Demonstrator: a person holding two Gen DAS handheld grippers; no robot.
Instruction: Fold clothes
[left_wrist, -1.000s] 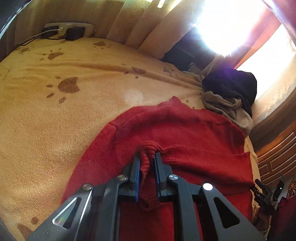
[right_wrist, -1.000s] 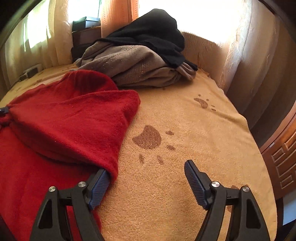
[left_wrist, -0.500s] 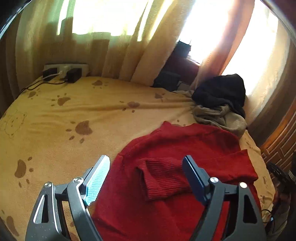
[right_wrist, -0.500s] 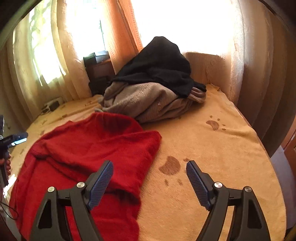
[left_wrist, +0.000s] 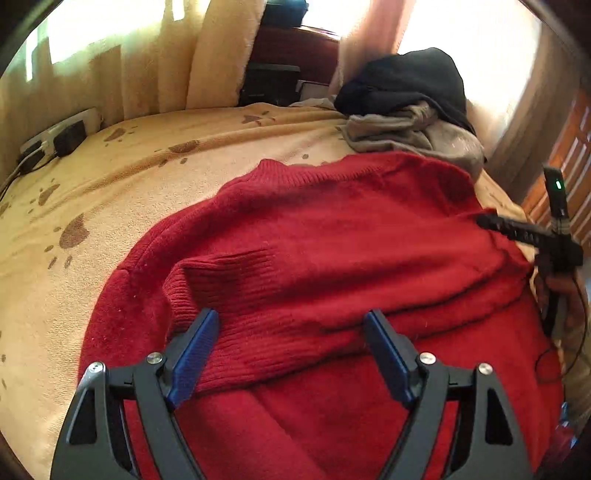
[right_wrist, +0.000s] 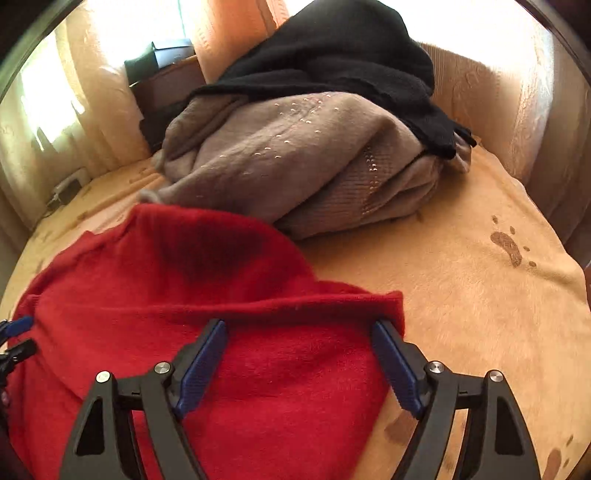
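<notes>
Red knit sweater (left_wrist: 332, 236), sleeves folded inward, flat on bed

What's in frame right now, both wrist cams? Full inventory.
red sweater: 1, red, spread on the bed in front of both grippers, one ribbed cuff folded onto it
grey garment: 1, grey-brown, heaped beyond the sweater
black garment: 1, black, on top of the grey one
blanket: 1, tan with brown paw prints, covers the bed
power strip: 1, white with a black plug, far left edge of the bed
curtains: cream, behind the bed
left gripper: 1, black with blue pads, open over the cuff
right gripper: 1, same, open over the sweater's right edge
</notes>
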